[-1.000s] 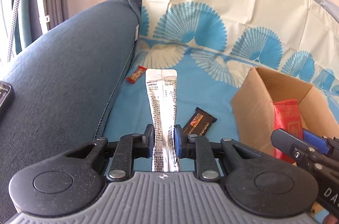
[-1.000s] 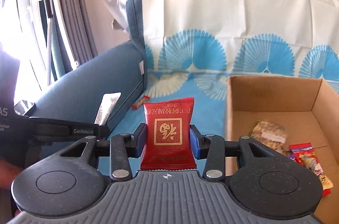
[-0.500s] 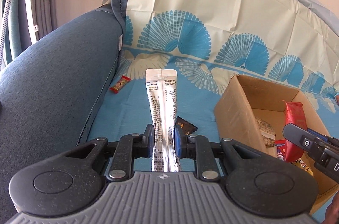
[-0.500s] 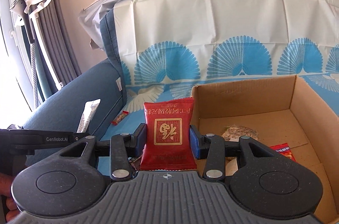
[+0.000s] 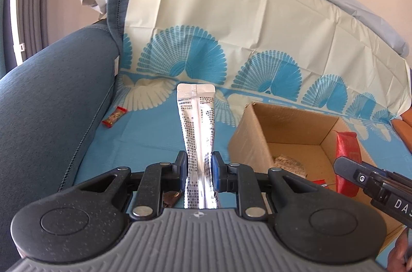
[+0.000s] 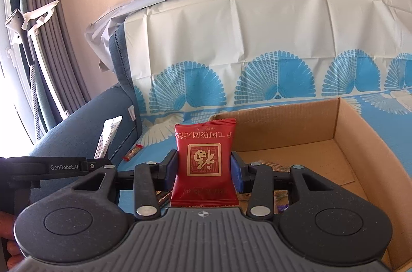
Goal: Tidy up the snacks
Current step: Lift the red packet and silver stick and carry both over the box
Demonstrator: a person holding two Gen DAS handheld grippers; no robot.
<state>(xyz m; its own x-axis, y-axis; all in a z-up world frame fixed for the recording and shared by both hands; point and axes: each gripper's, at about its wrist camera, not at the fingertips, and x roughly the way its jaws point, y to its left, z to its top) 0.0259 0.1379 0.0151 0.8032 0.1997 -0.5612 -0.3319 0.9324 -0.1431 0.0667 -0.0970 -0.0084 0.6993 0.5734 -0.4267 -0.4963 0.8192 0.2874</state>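
Left gripper (image 5: 198, 170) is clamped nearly closed on a silver stick sachet (image 5: 197, 122); sachet stands upright between the blue pads, top seal pointing to 12 o'clock. Right gripper (image 6: 203, 169) is part-open and pinching a red snack packet (image 6: 204, 158) by its sides, packet upright, gold seal print facing the camera.

Cardboard box (image 5: 251, 140) sits open on the blue fan-print cover (image 5: 154, 133) over the sofa seat. From the left wrist view it lies at 3 o'clock of the sachet, and the right gripper holds the red packet at the box's near edge. From the right wrist view the box opening spreads from 12 to 3 o'clock behind the packet.

Inside the box: a brownish grainy snack bag (image 5: 288, 162) on the floor, plus something red beside it, too hidden to tell.

Loose on the cover: small red wrapped candy (image 5: 114, 116) at 9 o'clock of the sachet, near the sofa armrest (image 5: 51, 97). A dark brown wrapper (image 5: 171, 197) shows under the left gripper's fingers.
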